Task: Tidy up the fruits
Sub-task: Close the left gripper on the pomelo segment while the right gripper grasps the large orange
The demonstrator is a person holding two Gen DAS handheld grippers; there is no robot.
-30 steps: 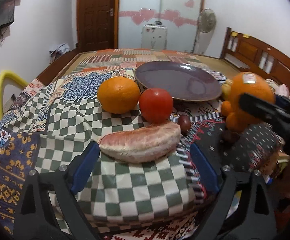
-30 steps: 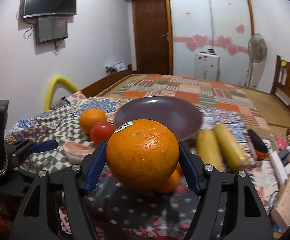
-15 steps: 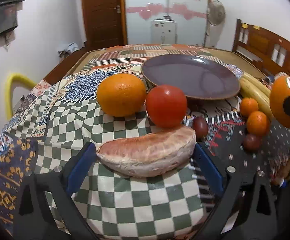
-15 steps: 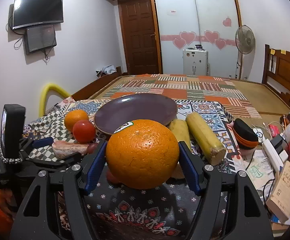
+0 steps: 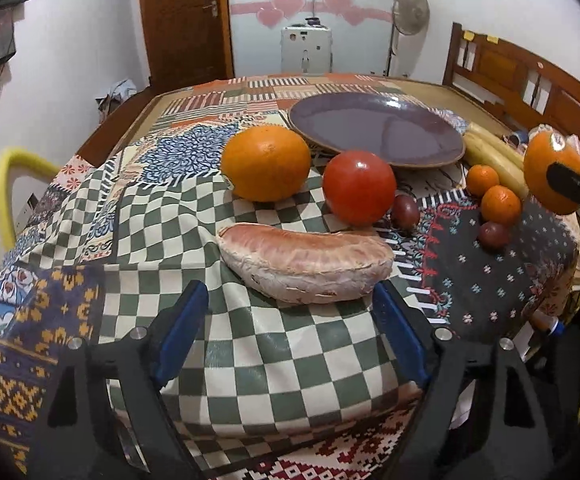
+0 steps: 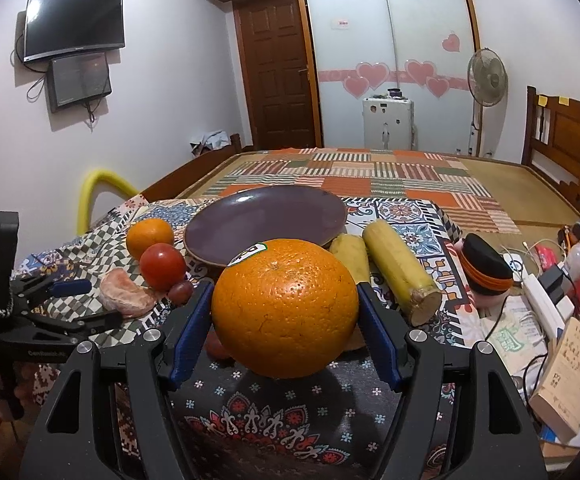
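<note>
The purple plate (image 6: pixel 266 220) sits empty at the middle of the patchwork cloth (image 5: pixel 250 360), the likely home for the fruit. The right gripper (image 6: pixel 284 316) holds a stickered orange (image 6: pixel 286 308) clamped across its widest part, lifted clear of the cloth; it looks firm, fairly heavy and apt to roll once released. The left gripper (image 5: pixel 290 312) stands with jaws wide, just short of the peeled pomelo segment (image 5: pixel 305 262), which looks soft and tearable; a light grip across its middle seems best.
</note>
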